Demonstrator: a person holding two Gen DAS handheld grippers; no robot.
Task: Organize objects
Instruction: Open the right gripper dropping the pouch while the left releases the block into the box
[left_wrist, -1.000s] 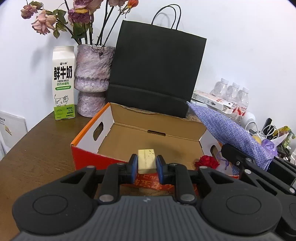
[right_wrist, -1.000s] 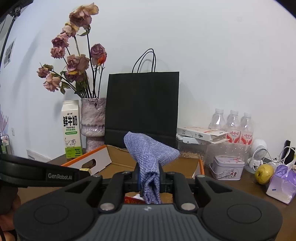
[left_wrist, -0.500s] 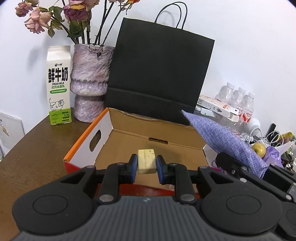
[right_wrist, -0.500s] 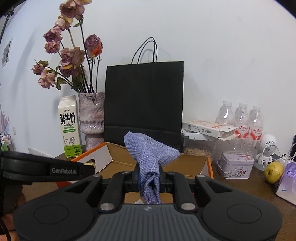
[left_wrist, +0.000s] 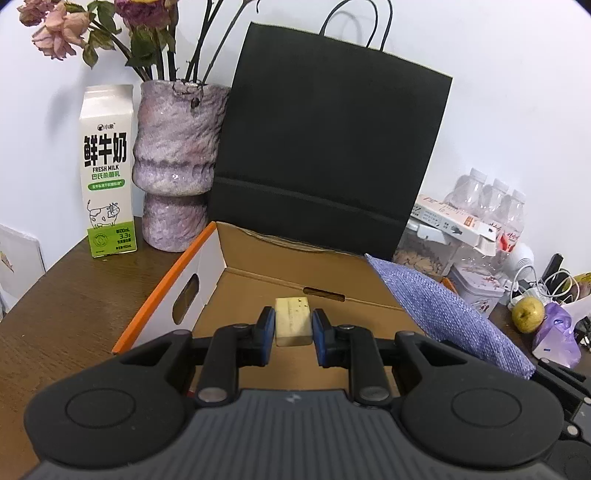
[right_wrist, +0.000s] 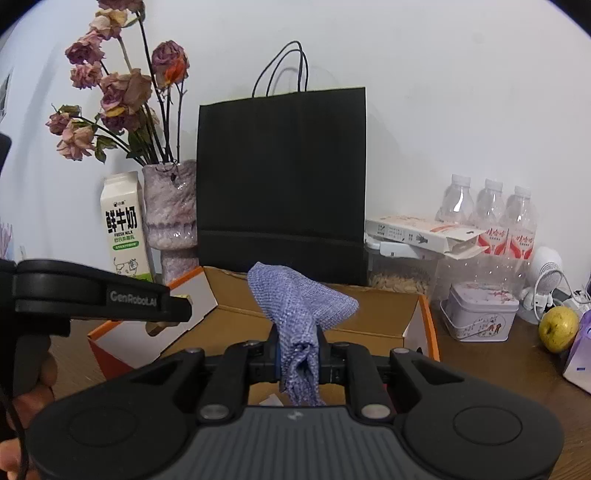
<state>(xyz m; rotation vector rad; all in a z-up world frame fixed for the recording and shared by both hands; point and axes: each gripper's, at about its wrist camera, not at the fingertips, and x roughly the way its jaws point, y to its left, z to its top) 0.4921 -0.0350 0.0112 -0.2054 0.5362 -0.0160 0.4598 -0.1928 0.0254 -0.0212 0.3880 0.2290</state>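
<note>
My left gripper (left_wrist: 293, 328) is shut on a pale yellow block (left_wrist: 293, 320) with dark specks, held above the inside of an open cardboard box (left_wrist: 258, 295) with an orange rim. My right gripper (right_wrist: 298, 347) is shut on a bunched purple woven cloth (right_wrist: 299, 310), which stands up above the jaws over the same box (right_wrist: 376, 314). In the left wrist view the purple cloth (left_wrist: 443, 314) reaches in over the box's right side. The left gripper's body (right_wrist: 92, 299) crosses the left of the right wrist view, a hand (right_wrist: 33, 398) below it.
A black paper bag (left_wrist: 328, 147) stands right behind the box. A milk carton (left_wrist: 107, 173) and a purple vase (left_wrist: 177, 158) of dried roses stand at back left. Right of the box: a tin (right_wrist: 480, 314), water bottles (right_wrist: 491, 210), a flat carton (right_wrist: 421, 232), a pear (right_wrist: 557, 328), cables.
Both grippers have moved forward over the box, which now looks closer and larger. The block and the cloth stay gripped as before.
</note>
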